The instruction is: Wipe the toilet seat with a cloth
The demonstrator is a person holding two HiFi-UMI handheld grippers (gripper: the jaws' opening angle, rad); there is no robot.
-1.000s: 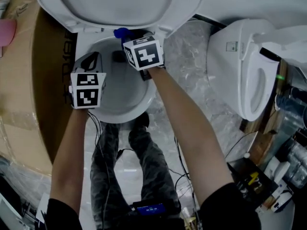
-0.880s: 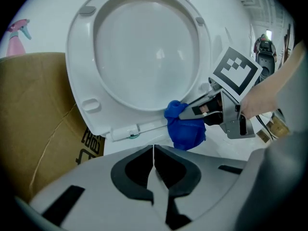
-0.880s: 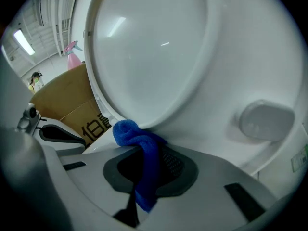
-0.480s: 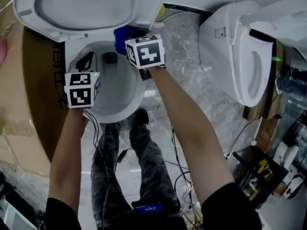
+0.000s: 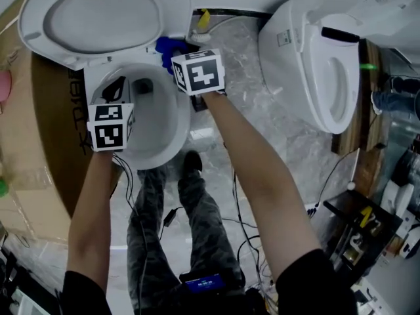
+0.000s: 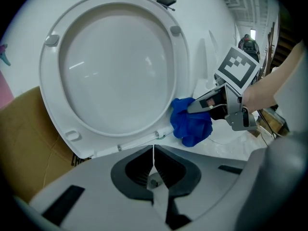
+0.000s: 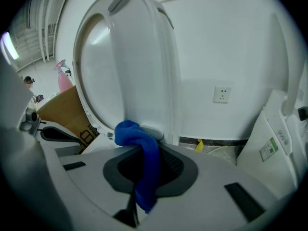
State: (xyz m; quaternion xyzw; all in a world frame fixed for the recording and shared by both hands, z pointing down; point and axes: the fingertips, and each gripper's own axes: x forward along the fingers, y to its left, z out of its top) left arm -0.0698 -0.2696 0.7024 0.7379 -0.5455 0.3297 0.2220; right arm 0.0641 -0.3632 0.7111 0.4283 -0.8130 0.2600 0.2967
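Observation:
The white toilet seat stands raised above the bowl. My right gripper is shut on a blue cloth, which sits by the seat's hinge end at the bowl's back rim. From the left gripper view the cloth bunches against the seat's lower right edge, with the right gripper behind it. In the right gripper view the cloth hangs down between the jaws of the right gripper. My left gripper hovers over the bowl's left side, shut and empty, as its own view shows.
A second white toilet stands to the right. A cardboard box lies to the left of the bowl. The person's legs and cables are on the marble floor below. A wall socket is behind.
Both grippers have lifted a little off the bowl. More of the blue cloth shows, now by the seat's hinge end. The head view has swung, so the toilet sits further left.

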